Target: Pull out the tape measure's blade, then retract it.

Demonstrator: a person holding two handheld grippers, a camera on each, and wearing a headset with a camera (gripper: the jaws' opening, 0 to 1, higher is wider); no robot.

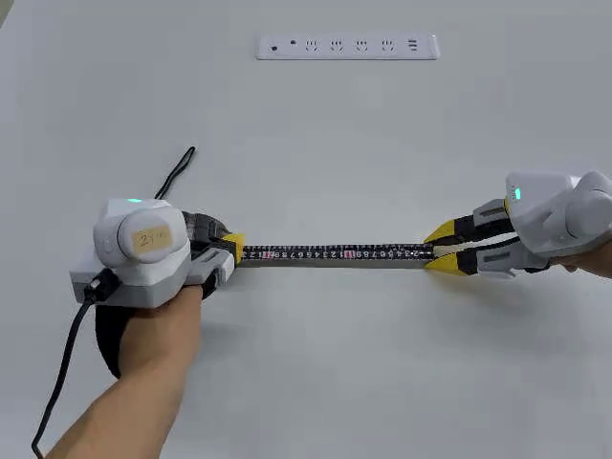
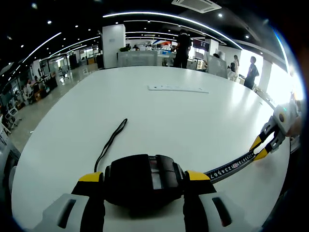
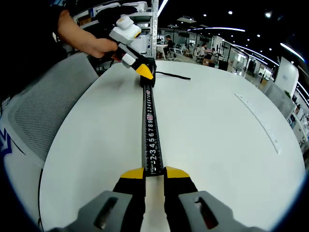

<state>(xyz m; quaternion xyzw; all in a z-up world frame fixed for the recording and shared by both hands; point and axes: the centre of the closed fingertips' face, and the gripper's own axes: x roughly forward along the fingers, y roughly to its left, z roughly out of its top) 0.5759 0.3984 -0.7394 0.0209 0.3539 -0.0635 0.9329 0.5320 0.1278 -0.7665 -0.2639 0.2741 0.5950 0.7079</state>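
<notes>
A black tape measure case sits between the yellow-tipped jaws of my left gripper, which is shut on it at the left of the white table. Its black blade with white numbers stretches to the right, just above the table. My right gripper is shut on the blade's end. In the right gripper view the blade runs straight away to the case and the left gripper. The case's black wrist strap trails across the table behind it.
A white power strip lies at the far side of the white table. A black cable hangs from the left gripper along the forearm. A grey mesh chair stands beside the table. People stand far off in the room.
</notes>
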